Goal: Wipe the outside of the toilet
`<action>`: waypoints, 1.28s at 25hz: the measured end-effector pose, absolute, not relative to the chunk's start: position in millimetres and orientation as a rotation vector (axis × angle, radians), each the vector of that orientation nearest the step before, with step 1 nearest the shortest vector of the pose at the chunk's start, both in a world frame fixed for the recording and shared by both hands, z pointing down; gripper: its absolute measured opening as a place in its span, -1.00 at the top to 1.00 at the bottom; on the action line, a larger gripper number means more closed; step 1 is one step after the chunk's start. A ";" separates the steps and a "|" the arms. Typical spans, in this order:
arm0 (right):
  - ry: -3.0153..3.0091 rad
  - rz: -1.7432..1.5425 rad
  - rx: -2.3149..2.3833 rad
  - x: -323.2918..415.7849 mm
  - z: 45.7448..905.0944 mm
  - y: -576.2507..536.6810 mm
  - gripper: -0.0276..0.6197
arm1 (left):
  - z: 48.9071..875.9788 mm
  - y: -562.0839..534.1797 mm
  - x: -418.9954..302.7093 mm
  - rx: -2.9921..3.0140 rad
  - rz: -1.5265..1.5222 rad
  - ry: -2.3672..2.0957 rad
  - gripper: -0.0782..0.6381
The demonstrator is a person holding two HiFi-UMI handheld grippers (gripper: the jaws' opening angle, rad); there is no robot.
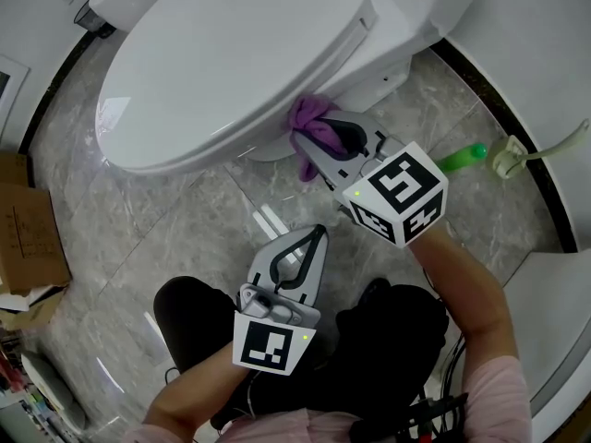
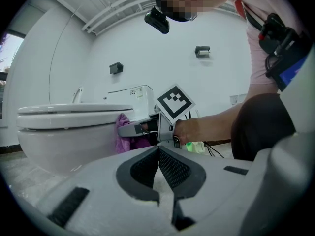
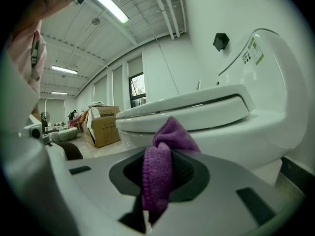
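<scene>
Under the overhanging seat of the toilet (image 1: 231, 63), just above the middle of the head view toward 12 o'clock, a purple cloth (image 1: 310, 118) sits bunched against the outside of the bowl. The right gripper (image 1: 328, 137) is clamped on it. In the right gripper view a thick fold stands pinched between the dark pads, with a tuft pushing out ahead of the tips. That tuft appears to be the point of the grip, since soft cloth rather than hard plastic then meets the porcelain. The gripper reaches in from 4 o'clock, low and nearly level, which suits the bowl's side wall below the closed lid. Whether the cloth is actually pressing on the bowl or is just short of it cannot be told.

The left gripper (image 1: 319, 233) hangs near the centre toward 6 o'clock, over the marble floor (image 1: 185, 229) and well apart from the toilet. Its jaws are together with nothing between them, likely parked out of the wiping path. A green bottle (image 1: 462, 158) lies on the floor at 2 o'clock, beside the toilet base.
</scene>
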State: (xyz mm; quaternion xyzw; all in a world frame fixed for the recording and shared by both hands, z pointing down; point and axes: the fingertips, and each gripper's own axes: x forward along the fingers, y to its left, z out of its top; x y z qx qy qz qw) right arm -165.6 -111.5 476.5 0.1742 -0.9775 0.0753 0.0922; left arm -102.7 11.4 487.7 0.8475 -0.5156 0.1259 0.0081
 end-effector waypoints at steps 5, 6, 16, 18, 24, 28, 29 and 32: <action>-2.917 0.202 0.433 -183.5 474.5 -90.6 0.68 | 487.1 17.9 -106.8 2.624 0.381 -1.633 0.76; -2.920 0.202 0.421 -186.0 474.6 -87.8 0.68 | 487.9 19.7 -106.3 2.623 0.382 -1.630 0.76; -2.938 0.186 0.380 -202.4 474.3 -73.7 0.68 | 493.0 34.2 -104.1 2.666 0.410 -1.606 0.76; -2.946 0.200 0.371 -204.8 474.6 -72.7 0.68 | 496.0 34.2 -107.4 2.659 0.413 -1.603 0.76; -2.967 0.216 0.329 -218.1 472.7 -60.3 0.68 | 504.2 42.3 -118.5 2.648 0.421 -1.586 0.76; -2.963 0.203 0.288 -227.1 474.3 -52.3 0.68 | 506.9 43.5 -122.0 2.653 0.433 -1.581 0.76; -2.966 0.200 0.272 -230.1 474.2 -50.3 0.68 | 507.4 43.5 -123.0 2.653 0.436 -1.583 0.76; -2.969 0.227 0.226 -239.9 472.7 -40.8 0.68 | 509.3 45.8 -125.9 2.644 0.442 -1.585 0.76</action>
